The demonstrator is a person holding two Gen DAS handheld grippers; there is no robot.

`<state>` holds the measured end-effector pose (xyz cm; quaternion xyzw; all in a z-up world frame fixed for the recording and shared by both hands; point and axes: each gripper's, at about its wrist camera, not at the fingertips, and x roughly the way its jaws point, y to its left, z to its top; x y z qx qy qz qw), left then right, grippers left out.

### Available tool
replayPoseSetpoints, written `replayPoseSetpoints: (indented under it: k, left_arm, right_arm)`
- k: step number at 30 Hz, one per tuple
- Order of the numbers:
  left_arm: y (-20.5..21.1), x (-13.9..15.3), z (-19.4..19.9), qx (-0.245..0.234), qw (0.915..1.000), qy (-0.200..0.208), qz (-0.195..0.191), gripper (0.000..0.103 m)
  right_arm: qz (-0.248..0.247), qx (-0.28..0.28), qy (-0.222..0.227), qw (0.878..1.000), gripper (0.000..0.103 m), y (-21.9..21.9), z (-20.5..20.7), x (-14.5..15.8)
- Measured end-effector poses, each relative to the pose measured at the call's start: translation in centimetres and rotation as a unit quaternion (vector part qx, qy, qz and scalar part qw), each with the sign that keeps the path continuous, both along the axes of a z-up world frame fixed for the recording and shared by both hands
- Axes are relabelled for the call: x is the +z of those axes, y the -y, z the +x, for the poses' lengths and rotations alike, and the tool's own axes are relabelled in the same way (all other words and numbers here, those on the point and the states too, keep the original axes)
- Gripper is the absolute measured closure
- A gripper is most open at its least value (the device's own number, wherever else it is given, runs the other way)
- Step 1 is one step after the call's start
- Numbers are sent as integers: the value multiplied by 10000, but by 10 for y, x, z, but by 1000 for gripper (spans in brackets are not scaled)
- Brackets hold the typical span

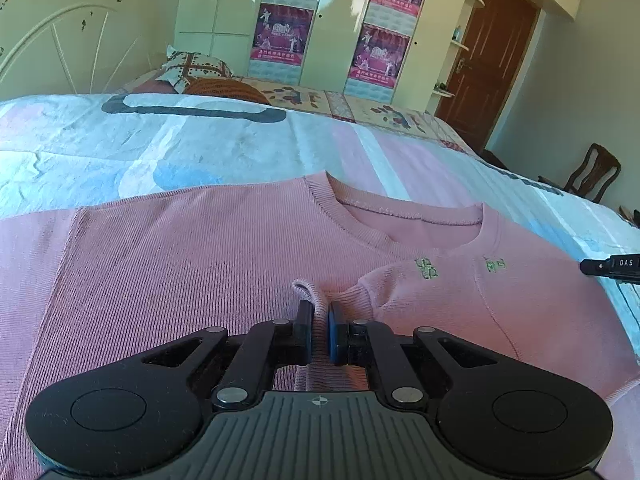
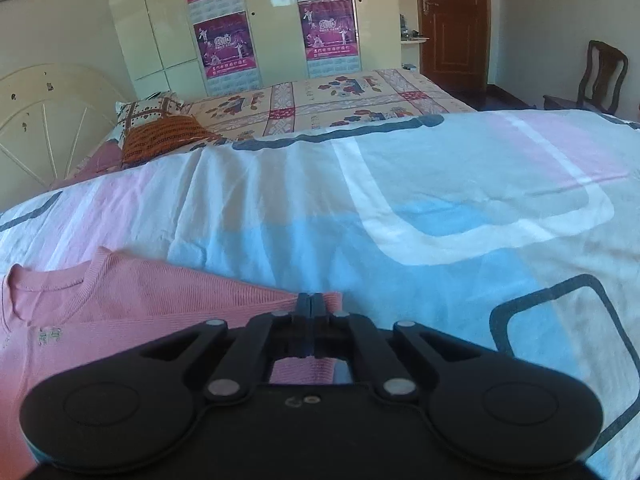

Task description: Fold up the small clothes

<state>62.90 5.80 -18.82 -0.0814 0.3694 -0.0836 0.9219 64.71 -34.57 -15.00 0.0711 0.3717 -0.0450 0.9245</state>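
Observation:
A pink ribbed sweater (image 1: 180, 248) lies flat on the bed, neckline (image 1: 400, 220) away from me, with small green embroidery on the chest. One sleeve is folded across the front, and its cuff (image 1: 308, 289) sticks up between the blue pads of my left gripper (image 1: 319, 320), which is shut on it. In the right wrist view the same sweater (image 2: 140, 300) fills the lower left. My right gripper (image 2: 311, 304) is shut at the sweater's right edge, where the fabric gathers into its tips. Its black tip (image 1: 612, 268) also shows at the right edge of the left wrist view.
The bed is covered with a white, pink and blue sheet (image 2: 400, 200). A patterned pillow (image 1: 196, 68) and a cream headboard (image 1: 60, 40) are at the far left. A wardrobe with posters (image 2: 272, 20), a brown door (image 2: 452, 20) and a wooden chair (image 2: 600, 76) stand beyond.

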Motion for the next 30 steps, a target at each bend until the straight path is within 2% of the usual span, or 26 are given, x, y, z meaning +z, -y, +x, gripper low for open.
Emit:
replayPoseSetpoints:
  k: [1,3,4,5,7,8,10,11,17,21,25,26,28,30]
  left_arm:
    - [-2,5,-3,175,9998,72,106,90]
    - [1,22,-18,622,9945,613,580,86]
    - [4,29,-22,600,9935,809,540,85]
    - [10,33,-20,411,9949,827,415,85]
    - [33,32,-10,-80,9972,636,394,85]
    - [45,26,-3,-285,9978,410,432,85]
    - [59,15,4,-475,9978,67,455,85]
    - [62,12,0,-518,9976,35,461,85]
    - [58,12,-53,-425,9984,67,374,86]
    - [57,9,-68,-424,9981,145,414,86]
    - [56,25,-78,-401,9980,349,354,85]
    - [58,21,-76,-405,9979,245,448,85]
    - [55,9,-74,-306,9982,78,518,86]
    - [51,11,-75,-196,9982,75,555,85]
  right_arm:
    - [32,4,-7,10000,103,1,-3,1]
    - [73,44,42,10000,93,1,-10,7]
    - [7,115,94,9999,86,-1,-14,10]
    - [-50,182,82,9998,86,-3,-16,10]
    - [-89,270,-105,9995,88,-7,-10,6]
    - [-132,275,-194,9993,88,-7,-7,2]
    - [-204,286,-217,9992,88,-10,-7,3]
    - [-213,297,-263,9990,88,-11,-10,5]
    - [-460,584,-473,9961,88,-21,-73,5]
    - [-600,575,-364,9959,88,-28,-118,6]
    - [-526,547,-5,9971,90,-37,-143,24]
    - [-572,614,-12,9965,90,-40,-146,24]
    - [-654,579,-390,9954,93,-41,-141,9]
    - [-700,564,-382,9952,92,-41,-140,7]
